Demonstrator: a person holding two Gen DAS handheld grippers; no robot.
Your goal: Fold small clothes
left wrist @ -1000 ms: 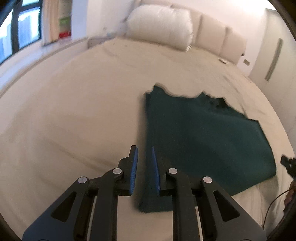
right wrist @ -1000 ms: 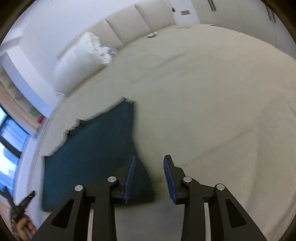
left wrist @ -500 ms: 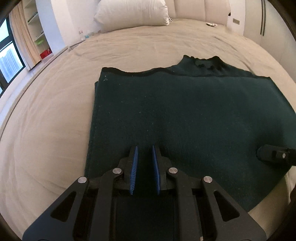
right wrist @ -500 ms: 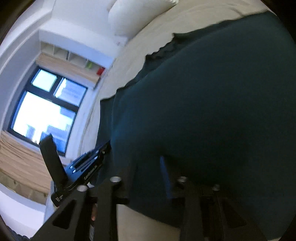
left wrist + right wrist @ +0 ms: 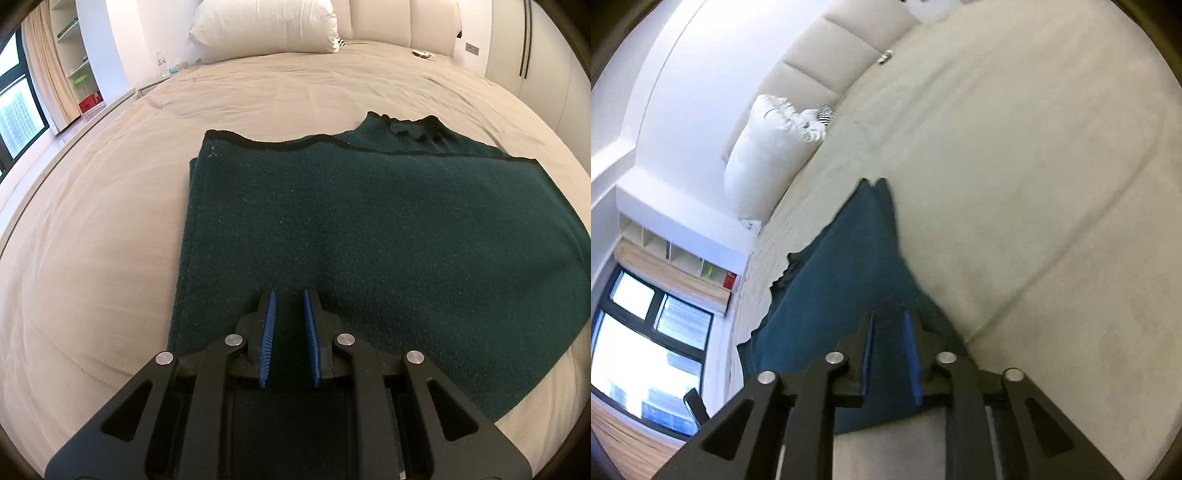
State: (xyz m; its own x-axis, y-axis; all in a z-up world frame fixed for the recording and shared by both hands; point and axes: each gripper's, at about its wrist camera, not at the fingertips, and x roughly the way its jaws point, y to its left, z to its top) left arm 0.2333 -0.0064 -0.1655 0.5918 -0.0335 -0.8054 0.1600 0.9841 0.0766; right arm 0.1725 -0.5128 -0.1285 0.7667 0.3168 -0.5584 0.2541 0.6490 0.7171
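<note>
Folding was partly done, I judged. My dark green sweater (image 5: 369, 229) lay flat on the bed (image 5: 92, 240), nearer the foot than the pillow. It already looked like a tidy block with straight sides. I could see no sleeves sticking out, so I guessed they were tucked in. Its wavy collar (image 5: 410, 131) pointed up toward the pillow. A dark band ran along the far edge. The near edge was by me.

I thought one more fold was left, bringing the near edge up to the collar, and then a pat to smooth it.

My left gripper (image 5: 289, 328) sat low over the near edge of the sweater. Its blue pads (image 5: 269, 332) had only a thin gap. Green cloth showed in that gap, but I could not tell if the pads pinched it or just rested on top.

My right gripper (image 5: 889, 350) was at the other near corner. Its jaws were opening a little. Green cloth showed between them and looked pulled up into a point, but the picture was blurry, so I could not tell if the pads were pressing on it.

The bed sheet was pale cream, soft, with a few gentle creases. A big white pillow (image 5: 264, 27) leaned on the padded headboard (image 5: 399, 20). Something small with black and white stripes peeked out beside the pillow. Off to one side were open shelves (image 5: 72, 55) with a red box (image 5: 89, 103), a curtain, and a bright window (image 5: 646, 350). The walls were white.
</note>
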